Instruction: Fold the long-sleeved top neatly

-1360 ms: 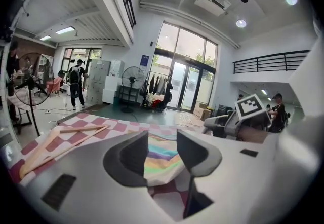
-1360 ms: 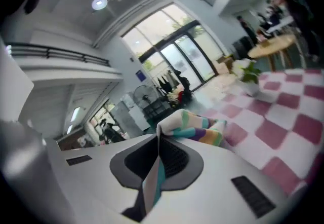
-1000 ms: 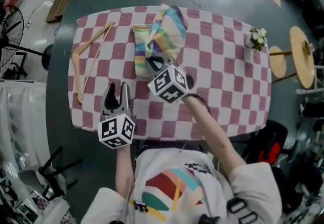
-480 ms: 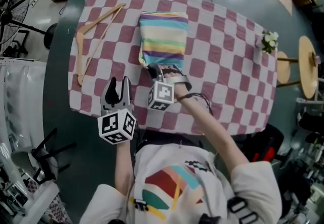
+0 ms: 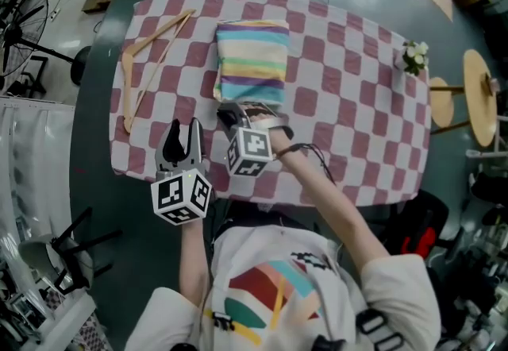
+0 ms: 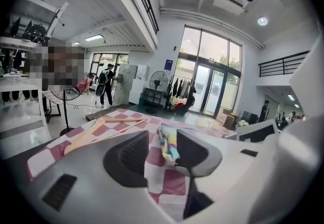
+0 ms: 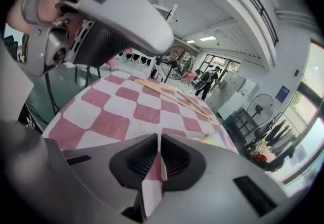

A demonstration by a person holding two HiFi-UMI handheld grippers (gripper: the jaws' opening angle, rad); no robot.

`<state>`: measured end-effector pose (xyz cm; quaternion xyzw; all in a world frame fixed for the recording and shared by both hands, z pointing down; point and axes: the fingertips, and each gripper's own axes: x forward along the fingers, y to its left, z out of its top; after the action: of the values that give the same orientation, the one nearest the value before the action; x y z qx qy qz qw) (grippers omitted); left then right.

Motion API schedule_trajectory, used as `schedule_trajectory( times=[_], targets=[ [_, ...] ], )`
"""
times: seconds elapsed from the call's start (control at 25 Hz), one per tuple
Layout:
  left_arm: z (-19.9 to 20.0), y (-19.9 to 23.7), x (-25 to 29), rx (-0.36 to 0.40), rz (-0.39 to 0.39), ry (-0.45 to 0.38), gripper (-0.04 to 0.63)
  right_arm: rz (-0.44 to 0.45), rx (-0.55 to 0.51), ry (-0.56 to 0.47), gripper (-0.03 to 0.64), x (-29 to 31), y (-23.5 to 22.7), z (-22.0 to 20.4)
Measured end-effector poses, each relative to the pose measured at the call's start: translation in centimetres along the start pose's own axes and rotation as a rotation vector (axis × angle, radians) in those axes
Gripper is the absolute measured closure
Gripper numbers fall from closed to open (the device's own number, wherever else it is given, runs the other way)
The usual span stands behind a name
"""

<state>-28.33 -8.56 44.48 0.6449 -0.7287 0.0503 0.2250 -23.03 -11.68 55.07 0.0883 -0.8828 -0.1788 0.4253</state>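
The striped long-sleeved top lies folded into a flat rectangle on the far middle of the checkered table. My right gripper hovers just off the top's near edge with its jaws shut; only tablecloth shows in the slit between them in the right gripper view, and the top lies to the right. The left gripper stays over the table's near left part, open and holding nothing. In the left gripper view the top shows beyond the parted jaws.
A wooden hanger lies on the table's left side, left of the top. A small vase of flowers stands at the far right corner. Round wooden stools stand beside the table on the right. The table's near edge runs just under both grippers.
One second ago the right gripper held a raised fold of the top; the top now lies flat and folded. The right gripper has dropped toward the near edge. The left gripper has hardly shifted.
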Motion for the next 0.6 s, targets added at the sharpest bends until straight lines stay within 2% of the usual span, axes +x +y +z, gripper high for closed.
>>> schedule_trajectory(
  times=[0.16,0.28,0.4,0.6],
  targets=[
    [1.6,-0.7,-0.3,0.033,-0.024,-0.038,0.430,-0.066,0.084,-0.094,0.601,-3.1,-2.6,2.6],
    [4.4,-2.0,-0.5,0.059,-0.043,-0.109,0.431,-0.150,0.145,-0.151,0.601,-6.6,-6.2,4.0],
    [8.0,-4.1,-1.4,0.119,-0.049,-0.218,0.554,-0.254,0.227,-0.191,0.601,-10.9,-9.9,4.0],
    [10.6,-9.8,-1.8,0.202,-0.135,-0.265,0.588,-0.475,0.396,-0.290,0.603,-20.1,-14.0,2.3]
  ],
)
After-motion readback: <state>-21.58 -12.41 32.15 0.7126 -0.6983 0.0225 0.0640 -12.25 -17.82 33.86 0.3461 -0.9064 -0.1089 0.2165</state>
